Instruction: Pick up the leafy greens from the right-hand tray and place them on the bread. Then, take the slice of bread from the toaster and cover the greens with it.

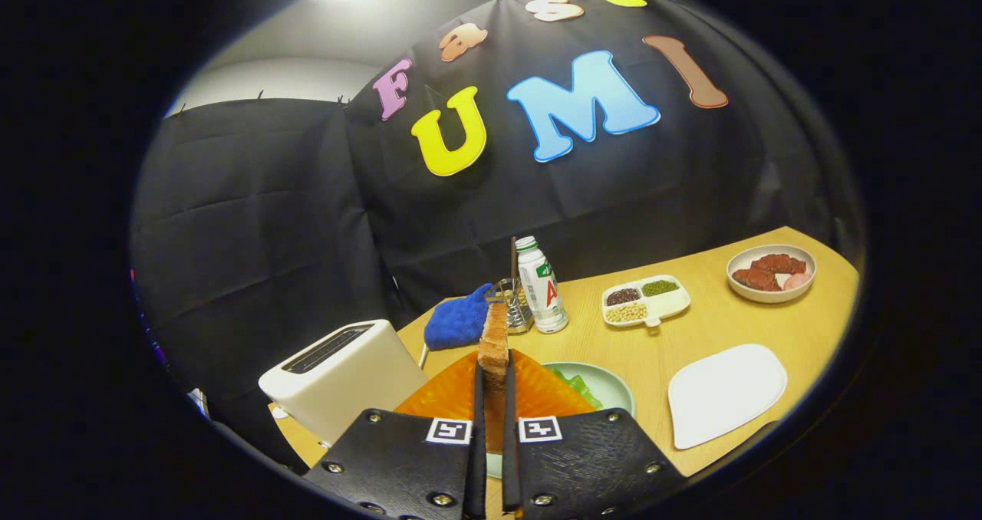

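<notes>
My gripper [492,420] is shut on a slice of toasted bread [494,343], held edge-on and upright between the two fingers, lifted above the table. Beneath it lies an orange mat [453,393]. Just right of the fingers sits a pale green plate [610,386] with leafy greens [574,386] on it, partly hidden by the fingers. The white toaster [337,374] stands to the left of the fingers, its slot showing dark.
A white tray [725,390] lies to the right on the wooden table [713,320]. Beyond the bread stand a bottle [542,284], a metal rack [515,305] and a blue mitt [459,320]. Farther right are a divided dish [644,300] of beans and a bowl [770,273] of meat.
</notes>
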